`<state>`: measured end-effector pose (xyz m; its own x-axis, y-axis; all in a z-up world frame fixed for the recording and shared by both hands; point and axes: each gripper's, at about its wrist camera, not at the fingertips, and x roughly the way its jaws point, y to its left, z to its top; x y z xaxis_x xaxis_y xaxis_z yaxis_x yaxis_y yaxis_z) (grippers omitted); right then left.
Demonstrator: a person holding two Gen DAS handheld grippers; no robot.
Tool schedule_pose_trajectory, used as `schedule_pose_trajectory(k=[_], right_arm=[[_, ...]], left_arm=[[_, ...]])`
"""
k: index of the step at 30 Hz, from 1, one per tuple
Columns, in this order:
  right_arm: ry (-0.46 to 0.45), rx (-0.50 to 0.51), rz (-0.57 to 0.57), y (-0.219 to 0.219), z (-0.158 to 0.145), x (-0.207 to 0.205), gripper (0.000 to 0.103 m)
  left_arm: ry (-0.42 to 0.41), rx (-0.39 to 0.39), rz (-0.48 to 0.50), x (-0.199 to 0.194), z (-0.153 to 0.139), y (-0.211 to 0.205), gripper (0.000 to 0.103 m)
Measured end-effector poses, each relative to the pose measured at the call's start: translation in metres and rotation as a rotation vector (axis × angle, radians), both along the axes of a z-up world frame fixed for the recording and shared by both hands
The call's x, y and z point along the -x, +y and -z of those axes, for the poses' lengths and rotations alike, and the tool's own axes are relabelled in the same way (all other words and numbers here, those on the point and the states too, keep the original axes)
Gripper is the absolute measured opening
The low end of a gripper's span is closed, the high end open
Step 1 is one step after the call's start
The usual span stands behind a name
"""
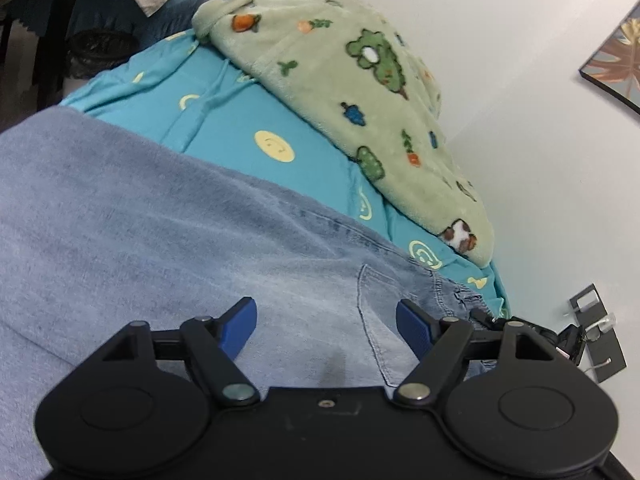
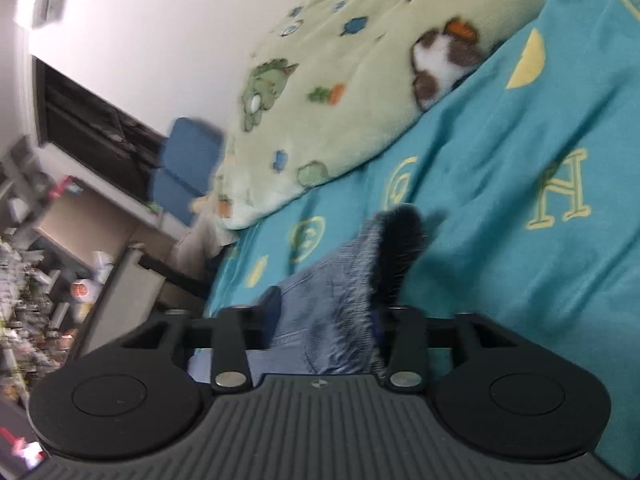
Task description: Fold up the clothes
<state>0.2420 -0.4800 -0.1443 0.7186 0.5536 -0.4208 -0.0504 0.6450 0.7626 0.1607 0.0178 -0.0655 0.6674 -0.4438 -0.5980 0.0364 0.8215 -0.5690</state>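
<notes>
The right gripper (image 2: 324, 320) pinches the frayed hem of the jeans (image 1: 160, 240) lying on the blue bedsheet (image 2: 500, 200). The left gripper (image 1: 326, 320) hangs open above the pocket. The pinch should stay tight while the hem is lifted slowly over.

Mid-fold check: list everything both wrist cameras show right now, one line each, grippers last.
jeans: one, light blue denim, spread on the bed under the left gripper; a frayed end is pinched in the right gripper
bedsheet: one, turquoise with yellow prints, covering the bed
blanket: one, pale green fleece with animal prints, bunched along the wall
picture: one, dark-framed, on the white wall
chair: one, blue, beyond the bed, blurred
desk clutter: blurred, cannot tell items
left gripper: black with blue pads, open above the jeans
right gripper: black, shut on the jeans
</notes>
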Motion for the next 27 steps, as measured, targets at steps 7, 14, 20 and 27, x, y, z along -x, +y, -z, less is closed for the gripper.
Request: schedule_pose_trajectory(k=[7, 14, 20, 27], right_arm=[[-0.127, 0.155, 0.182, 0.023, -0.059, 0.028, 0.007], [-0.108, 0.206, 0.35, 0.007, -0.067, 0.018, 0.005], [0.046, 0.311, 0.303, 0.011, -0.019, 0.013, 0.009], [0.045, 0.415, 0.479, 0.027, -0.073, 0.096, 0.035]], left_arm=[[-0.036, 0.041, -0.047, 0.007, -0.012, 0.009, 0.074], [-0.051, 0.033, -0.056, 0.011, -0.016, 0.012, 0.074], [-0.034, -0.011, -0.062, 0.008, -0.012, 0.01, 0.074], [0.01, -0.04, -0.06, 0.013, -0.005, 0.012, 0.074]])
